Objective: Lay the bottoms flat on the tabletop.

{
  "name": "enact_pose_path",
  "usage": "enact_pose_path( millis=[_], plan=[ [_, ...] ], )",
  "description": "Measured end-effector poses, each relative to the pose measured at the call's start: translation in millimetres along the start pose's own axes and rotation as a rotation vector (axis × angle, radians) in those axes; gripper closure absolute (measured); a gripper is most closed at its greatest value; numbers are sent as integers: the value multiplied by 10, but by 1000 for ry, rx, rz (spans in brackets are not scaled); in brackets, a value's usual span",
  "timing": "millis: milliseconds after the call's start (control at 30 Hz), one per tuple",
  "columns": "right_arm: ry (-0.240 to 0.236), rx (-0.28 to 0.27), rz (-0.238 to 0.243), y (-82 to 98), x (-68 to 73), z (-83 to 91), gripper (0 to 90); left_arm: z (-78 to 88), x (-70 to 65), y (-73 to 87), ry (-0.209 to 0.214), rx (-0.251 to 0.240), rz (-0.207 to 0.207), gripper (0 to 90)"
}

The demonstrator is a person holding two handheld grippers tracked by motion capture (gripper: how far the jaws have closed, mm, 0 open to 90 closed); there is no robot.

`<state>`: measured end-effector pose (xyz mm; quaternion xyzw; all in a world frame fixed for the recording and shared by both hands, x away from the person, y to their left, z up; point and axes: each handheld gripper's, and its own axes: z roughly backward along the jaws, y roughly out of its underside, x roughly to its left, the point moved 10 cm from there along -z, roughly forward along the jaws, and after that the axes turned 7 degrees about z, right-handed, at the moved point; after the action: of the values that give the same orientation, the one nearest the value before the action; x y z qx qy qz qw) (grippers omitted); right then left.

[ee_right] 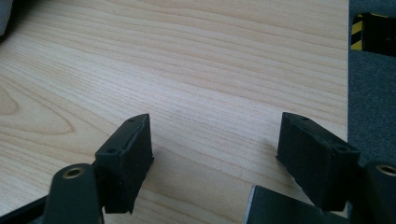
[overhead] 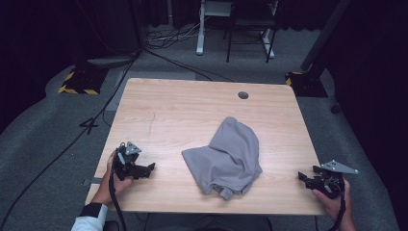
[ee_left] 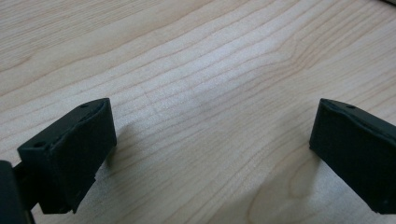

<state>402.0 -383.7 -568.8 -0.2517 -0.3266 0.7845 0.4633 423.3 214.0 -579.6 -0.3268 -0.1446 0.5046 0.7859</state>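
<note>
Two tools, the left tool [overhead: 150, 167] and right tool [overhead: 302, 176], rest spread and empty at the tabletop's [overhead: 192, 106] near corners. Between them we note a crumpled grey cloth [overhead: 228, 156], untouched. We judge no step begun; next, each tool must reach inward for an edge.

Right gripper [ee_right: 215, 154] seen from its own camera: two black jaws rise from bottom, spread wide, nothing between them. Brass-coloured fastener on each jaw mount. Grey plate corner low between jaws. Beneath and beyond, light wooden table [ee_right: 196, 65] with fine grain lines running across. Table edge at right; grey carpeted floor [ee_right: 371, 102] past it. Black block with yellow-black hazard stripes [ee_right: 373, 32] in upper right corner, on floor.
</note>
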Motion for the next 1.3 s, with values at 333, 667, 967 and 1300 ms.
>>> enact_pose_path(
  millis=[333, 667, 967, 1300],
  plan=[
    [2, 16, 21, -30, 19, -23, 249, 37, -178, -13, 35, -6, -44, 184],
    [-108, -18, 172, -638, 466, -106, 273, -36, -1149, -212, 202, -22, -232, 177],
    [-246, 1, 283, -1054, 1151, -473, 268, -166, -2079, -346, 346, -33, -419, 195],
    [-310, 50, 257, -1011, 1317, -709, 454, -435, -2085, -407, 352, 8, -408, 415]
  ],
)
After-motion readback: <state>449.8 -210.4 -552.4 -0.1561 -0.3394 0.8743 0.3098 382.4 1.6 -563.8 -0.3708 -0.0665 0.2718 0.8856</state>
